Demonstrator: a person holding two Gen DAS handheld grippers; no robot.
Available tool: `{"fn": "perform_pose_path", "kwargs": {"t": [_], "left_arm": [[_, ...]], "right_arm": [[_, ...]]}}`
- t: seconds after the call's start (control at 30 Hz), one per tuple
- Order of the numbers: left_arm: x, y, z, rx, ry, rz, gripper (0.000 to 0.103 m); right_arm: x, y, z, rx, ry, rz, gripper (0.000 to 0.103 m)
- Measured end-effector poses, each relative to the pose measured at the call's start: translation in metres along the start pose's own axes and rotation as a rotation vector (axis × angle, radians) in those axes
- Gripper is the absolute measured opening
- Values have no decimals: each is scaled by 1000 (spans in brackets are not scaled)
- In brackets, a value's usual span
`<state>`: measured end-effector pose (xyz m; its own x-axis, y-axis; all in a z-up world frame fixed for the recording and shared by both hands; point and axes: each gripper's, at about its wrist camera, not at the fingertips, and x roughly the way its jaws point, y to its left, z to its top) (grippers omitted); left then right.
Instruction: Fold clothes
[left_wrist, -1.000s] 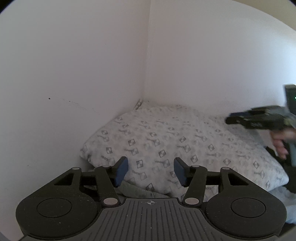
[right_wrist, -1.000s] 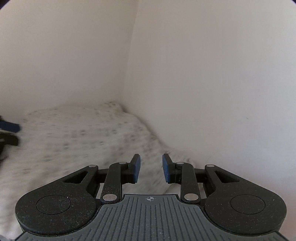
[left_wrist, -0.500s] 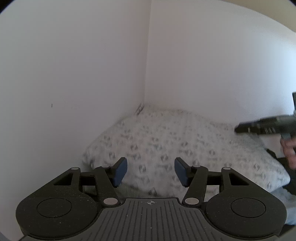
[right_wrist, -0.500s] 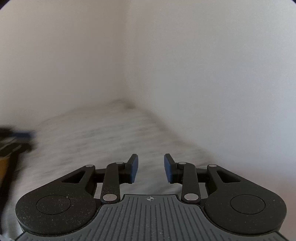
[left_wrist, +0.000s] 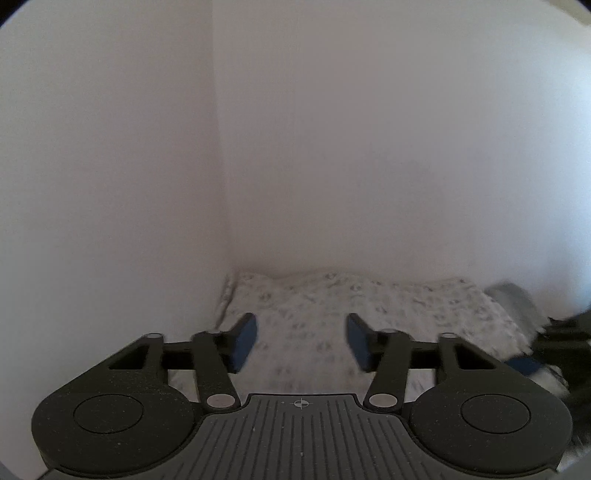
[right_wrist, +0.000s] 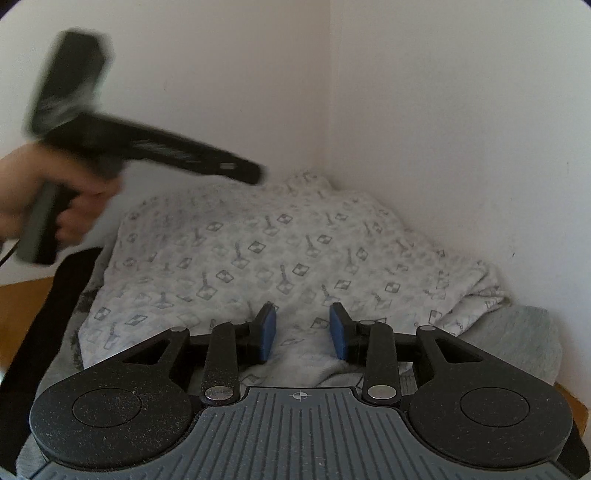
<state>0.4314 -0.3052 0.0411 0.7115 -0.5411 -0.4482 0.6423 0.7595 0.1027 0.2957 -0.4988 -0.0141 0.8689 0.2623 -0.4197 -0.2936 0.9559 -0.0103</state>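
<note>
- Here, two tongs: the left tongs (left_wrist: 301, 341) are closing on nothing; the right tongs (right_wrist: 303, 330) are part open and empty.
- One patterned cloth (right_wrist: 258, 258) lies ahead of both, in the wall corner.
- One grey garment (right_wrist: 524, 339) shows partly beneath it, right.
- The hand (right_wrist: 55, 199) is blurred and cut off.

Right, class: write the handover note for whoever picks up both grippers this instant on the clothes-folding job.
Left gripper: jaws closing, nothing between them, raised in the air over the patterned white garment.
Right gripper: open, empty, low over that garment's near edge.
Things: the patterned garment lies bunched in the wall corner, on top of a grey garment; a black garment lies at the left.
Done: no fold visible.
Left: grip the patterned garment, spread it, fold it, then the others.
</note>
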Motion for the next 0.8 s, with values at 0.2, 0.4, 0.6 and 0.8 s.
{"fn": "perform_pose_path", "kwargs": {"t": [0.2,0.4,0.6,0.8], "left_arm": [[48,10,2,24,105,38,35],[63,18,-19,9,117,76,35],[61,21,-26,-9,92,78,36],[28,11,-30,-2,70,140,64]], "right_arm": [[-12,-5,3,-28,34,37,34],[-20,-23,18,-45,57,88,34],[5,-74,24,85,47,-52,33],[-30,-65,27,131,30,-113,37]]}}
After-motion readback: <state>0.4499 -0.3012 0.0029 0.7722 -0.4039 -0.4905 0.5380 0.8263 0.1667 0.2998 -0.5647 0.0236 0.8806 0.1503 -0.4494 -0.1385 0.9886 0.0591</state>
